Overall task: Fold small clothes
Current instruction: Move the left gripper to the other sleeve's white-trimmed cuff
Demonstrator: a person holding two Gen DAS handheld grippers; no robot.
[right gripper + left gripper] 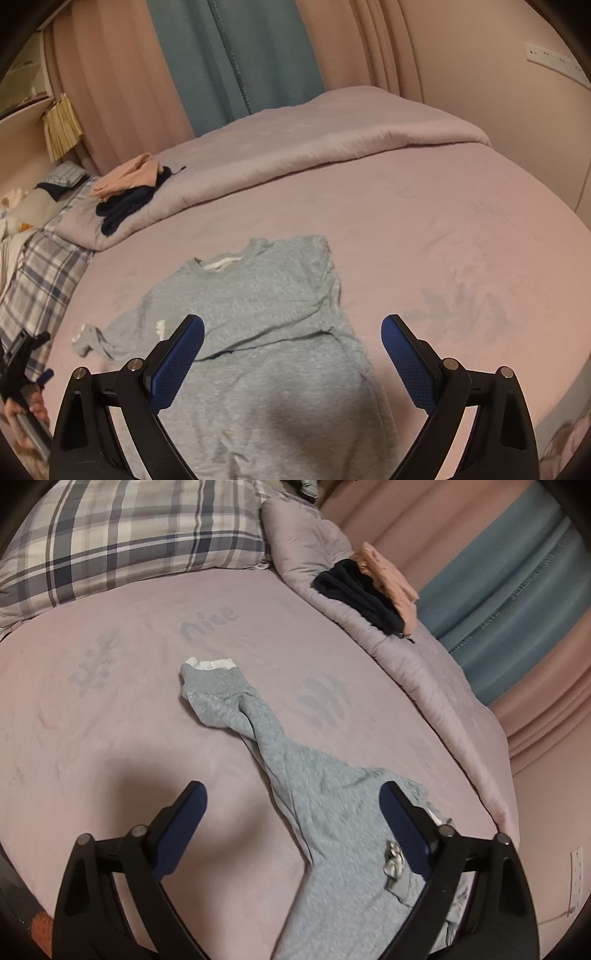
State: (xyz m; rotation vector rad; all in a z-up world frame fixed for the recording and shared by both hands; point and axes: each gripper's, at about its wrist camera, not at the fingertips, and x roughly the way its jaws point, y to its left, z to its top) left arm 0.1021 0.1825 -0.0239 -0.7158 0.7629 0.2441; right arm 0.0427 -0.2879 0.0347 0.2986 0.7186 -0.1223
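Observation:
A small grey long-sleeved top point(258, 332) lies flat on the pink bed sheet point(443, 229), neck toward the far side. In the left wrist view its sleeve point(236, 705) stretches away, with a white-edged cuff point(210, 664) at the end. My left gripper point(293, 797) is open above the sleeve near the shoulder, empty. My right gripper point(291, 328) is open above the top's body, empty. The left gripper also shows at the left edge of the right wrist view point(26, 354), held by a hand.
A folded dark garment point(362, 594) and a peach one point(388, 572) lie on the rolled pink duvet point(424, 664) at the bed's far edge. A plaid pillow point(122, 535) lies at the head. Curtains point(236, 59) hang behind the bed.

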